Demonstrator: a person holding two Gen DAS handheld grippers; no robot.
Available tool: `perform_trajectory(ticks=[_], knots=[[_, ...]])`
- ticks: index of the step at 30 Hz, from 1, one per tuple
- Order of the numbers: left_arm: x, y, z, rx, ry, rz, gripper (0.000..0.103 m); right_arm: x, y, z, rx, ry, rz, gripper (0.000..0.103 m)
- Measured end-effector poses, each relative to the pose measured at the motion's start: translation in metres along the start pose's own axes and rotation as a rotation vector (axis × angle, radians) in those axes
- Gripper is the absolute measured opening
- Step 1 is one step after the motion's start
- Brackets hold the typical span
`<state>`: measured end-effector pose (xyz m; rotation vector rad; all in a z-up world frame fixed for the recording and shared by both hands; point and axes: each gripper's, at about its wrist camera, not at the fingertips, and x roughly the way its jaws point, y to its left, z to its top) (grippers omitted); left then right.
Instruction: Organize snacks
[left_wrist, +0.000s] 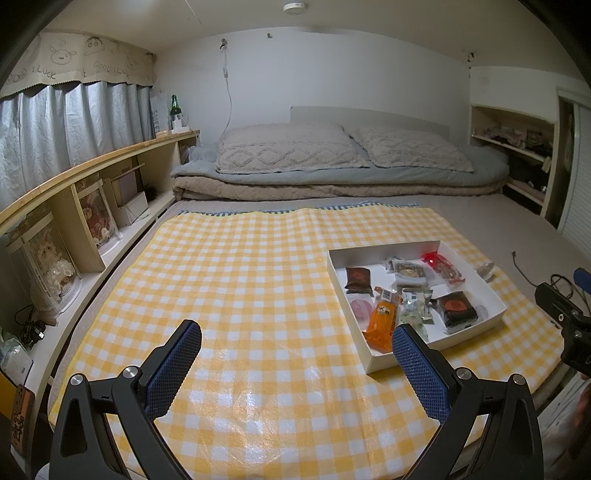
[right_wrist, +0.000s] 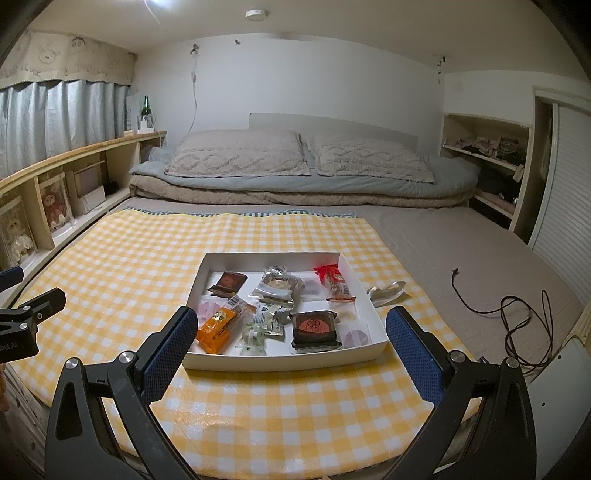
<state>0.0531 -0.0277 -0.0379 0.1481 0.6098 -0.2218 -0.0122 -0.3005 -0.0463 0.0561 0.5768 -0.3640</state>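
A white shallow box lies on a yellow checked cloth and holds several wrapped snacks. Among them are an orange packet, a dark square cake, a red packet, a brown packet and a green-and-white candy. My right gripper hangs open just in front of the box's near wall, nothing between its fingers. My left gripper is open over bare cloth, to the left of the box.
A clear glass heart lies on the cloth right of the box. A dark cable trails over the grey mattress at right. Folded bedding and pillows lie behind. Shelves run along the left wall.
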Motion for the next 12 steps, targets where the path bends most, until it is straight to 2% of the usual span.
perform_trajectory(ticks=[12], knots=[[-0.0015, 0.0004, 0.0002, -0.011, -0.011, 0.006, 0.103, -0.0002, 0.0003, -0.0004, 0.0, -0.001, 0.001, 0.103]])
